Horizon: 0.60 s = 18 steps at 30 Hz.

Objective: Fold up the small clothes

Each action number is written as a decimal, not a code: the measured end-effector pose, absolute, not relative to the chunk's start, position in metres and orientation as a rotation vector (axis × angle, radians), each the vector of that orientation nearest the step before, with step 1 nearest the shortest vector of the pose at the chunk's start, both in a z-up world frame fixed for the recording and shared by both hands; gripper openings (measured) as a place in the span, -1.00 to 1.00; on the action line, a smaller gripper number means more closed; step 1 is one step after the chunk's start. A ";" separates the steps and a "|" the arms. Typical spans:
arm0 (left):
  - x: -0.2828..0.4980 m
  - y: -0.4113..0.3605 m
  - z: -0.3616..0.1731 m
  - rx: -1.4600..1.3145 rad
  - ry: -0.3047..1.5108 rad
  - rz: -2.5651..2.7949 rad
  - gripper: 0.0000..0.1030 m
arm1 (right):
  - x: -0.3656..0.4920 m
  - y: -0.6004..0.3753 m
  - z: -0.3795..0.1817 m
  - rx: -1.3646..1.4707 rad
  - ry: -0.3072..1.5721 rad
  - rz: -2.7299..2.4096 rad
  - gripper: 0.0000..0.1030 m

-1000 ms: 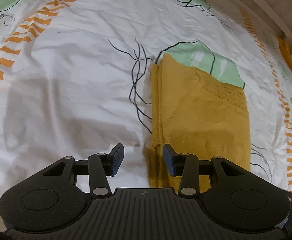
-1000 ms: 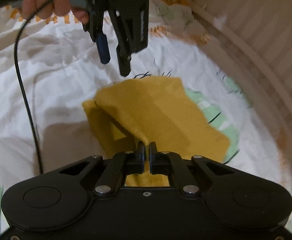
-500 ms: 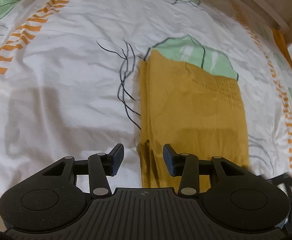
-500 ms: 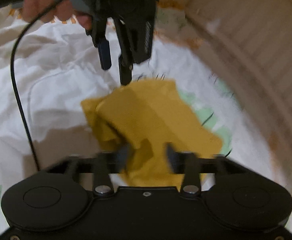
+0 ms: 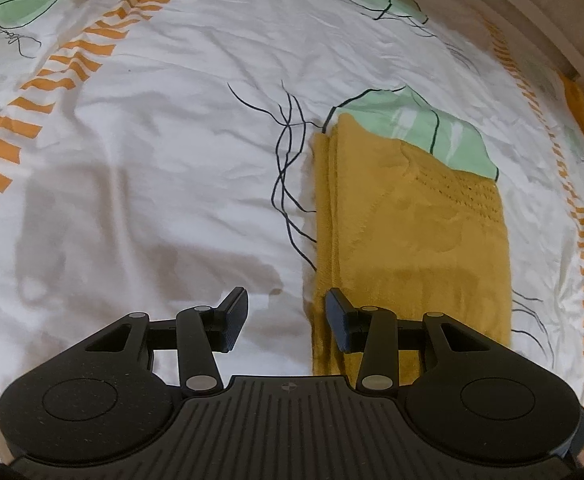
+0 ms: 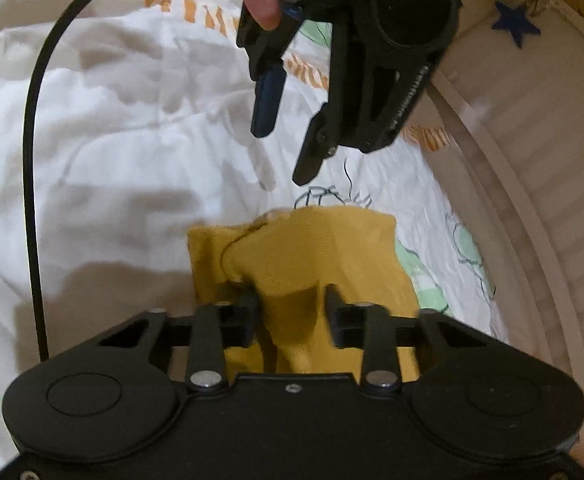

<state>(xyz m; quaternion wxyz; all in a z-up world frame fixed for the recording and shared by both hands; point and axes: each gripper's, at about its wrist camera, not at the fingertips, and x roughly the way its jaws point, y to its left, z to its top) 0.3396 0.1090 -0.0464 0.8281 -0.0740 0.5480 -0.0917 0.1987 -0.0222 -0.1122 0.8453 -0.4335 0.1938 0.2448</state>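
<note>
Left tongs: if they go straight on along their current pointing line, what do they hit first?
Probably the left edge of the folded mustard garment, or the bedsheet just beside it. The left tongs stand open above that edge; depth is unclear.

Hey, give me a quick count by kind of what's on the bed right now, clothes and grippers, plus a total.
Mustard-yellow garment: 1
Handheld grippers: 2, the left gripper and the right gripper
Total: 3
</note>
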 end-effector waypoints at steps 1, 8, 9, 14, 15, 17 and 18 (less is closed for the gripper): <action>0.339 0.110 -0.046 -0.159 1.162 -0.194 -0.20 | 0.200 -0.024 -0.110 -0.878 0.410 0.530 -0.51; 0.339 0.109 -0.049 -0.146 1.165 -0.189 -0.20 | 0.226 -0.057 -0.087 -0.313 0.623 0.683 -0.61; 0.339 0.108 -0.051 -0.142 1.169 -0.193 -0.20 | 0.224 -0.056 -0.091 -0.343 0.637 0.692 -0.57; 0.334 0.098 -0.056 -0.092 1.165 -0.218 -0.20 | 0.223 -0.089 -0.080 -0.195 0.646 0.669 -0.45; 0.332 0.095 -0.058 -0.085 1.163 -0.224 -0.20 | 0.226 -0.101 -0.078 -0.139 0.651 0.639 -0.41; 0.329 0.090 -0.063 -0.081 1.165 -0.250 -0.20 | 0.241 -0.132 -0.076 -0.013 0.670 0.543 -0.22; 0.328 0.087 -0.067 -0.079 1.173 -0.271 -0.20 | 0.248 -0.145 -0.076 0.032 0.673 0.493 -0.21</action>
